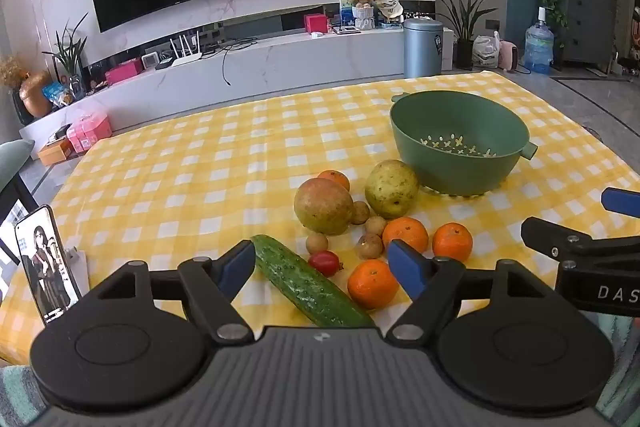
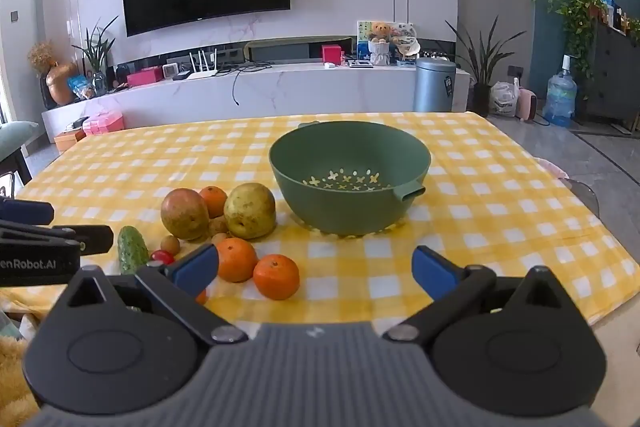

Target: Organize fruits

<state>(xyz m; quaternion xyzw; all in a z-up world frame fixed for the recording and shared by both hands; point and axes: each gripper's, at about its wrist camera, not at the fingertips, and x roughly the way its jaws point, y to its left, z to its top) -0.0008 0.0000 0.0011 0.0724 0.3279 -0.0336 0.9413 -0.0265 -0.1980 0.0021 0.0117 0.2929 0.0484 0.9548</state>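
While both grippers, left (image 1: 324, 259) and right (image 2: 316, 267), stand wide and empty, the green perforated plastic bowl (image 2: 348, 203) sits mid-tabletop beside the loose fruit pile (image 1: 360, 223).

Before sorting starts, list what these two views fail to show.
- Cucumber: its near end is hidden behind the left hand-held gripper body in the left wrist view.
- Nearest orange: in the right wrist view, mostly covered by the right hand-held gripper finger.
- Small brown fruits: too small to identify.
- Green colander: its underside is unseen.
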